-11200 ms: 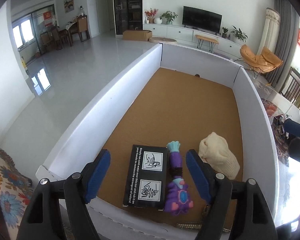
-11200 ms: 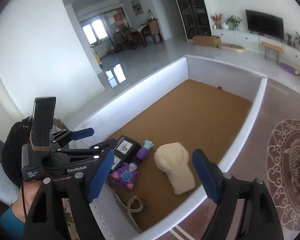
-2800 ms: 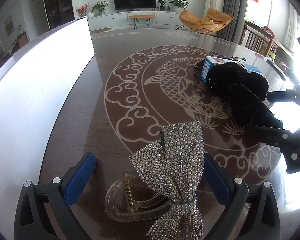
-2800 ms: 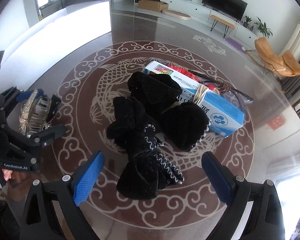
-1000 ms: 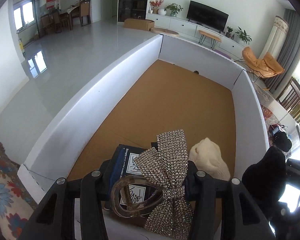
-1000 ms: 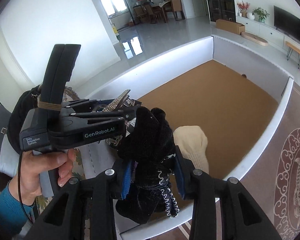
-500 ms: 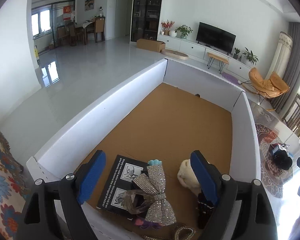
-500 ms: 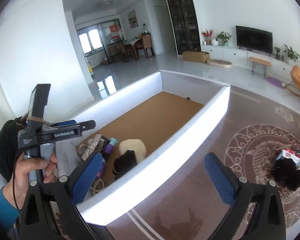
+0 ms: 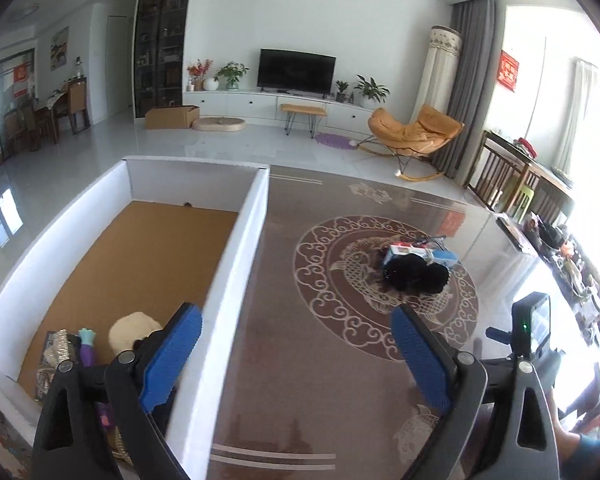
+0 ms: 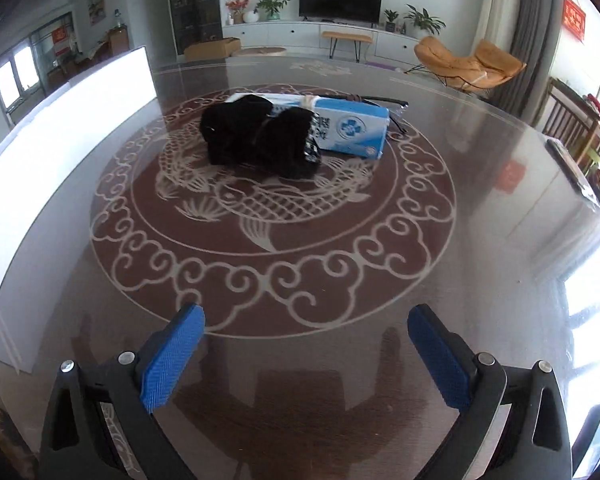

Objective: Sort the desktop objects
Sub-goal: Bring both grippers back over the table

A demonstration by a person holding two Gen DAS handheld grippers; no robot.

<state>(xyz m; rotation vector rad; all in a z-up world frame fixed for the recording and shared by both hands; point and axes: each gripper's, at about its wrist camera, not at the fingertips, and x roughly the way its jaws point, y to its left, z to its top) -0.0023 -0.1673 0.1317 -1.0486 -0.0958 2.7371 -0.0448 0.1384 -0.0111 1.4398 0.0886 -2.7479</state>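
Observation:
My left gripper (image 9: 294, 320) hangs over the dark patterned table (image 9: 320, 392), just right of the white-walled box (image 9: 236, 240); its jaws are opening with nothing between them. Inside the box lie a cream knitted piece (image 9: 134, 330), a purple toy (image 9: 87, 350) and a rhinestone bow (image 9: 58, 344), partly hidden by my left finger. My right gripper (image 10: 306, 320) stands open and empty above the table (image 10: 300, 280). Ahead of it lie black fluffy items (image 10: 260, 136) against a blue and white carton (image 10: 352, 124). The fluffy items (image 9: 416, 276) and the carton (image 9: 420, 254) also show in the left wrist view.
The box's bright wall (image 10: 60, 120) runs along the table's left side. A thin dark cable or frame (image 10: 380, 100) lies behind the carton. The other hand-held device's screen (image 9: 534, 326) and a sleeve (image 9: 580, 444) show at the right. Chairs stand beyond the table's right edge.
Both grippers opened over the box and let go of the rhinestone bow clip and a black fluffy item. Both then swung right, away from the box and over the table.

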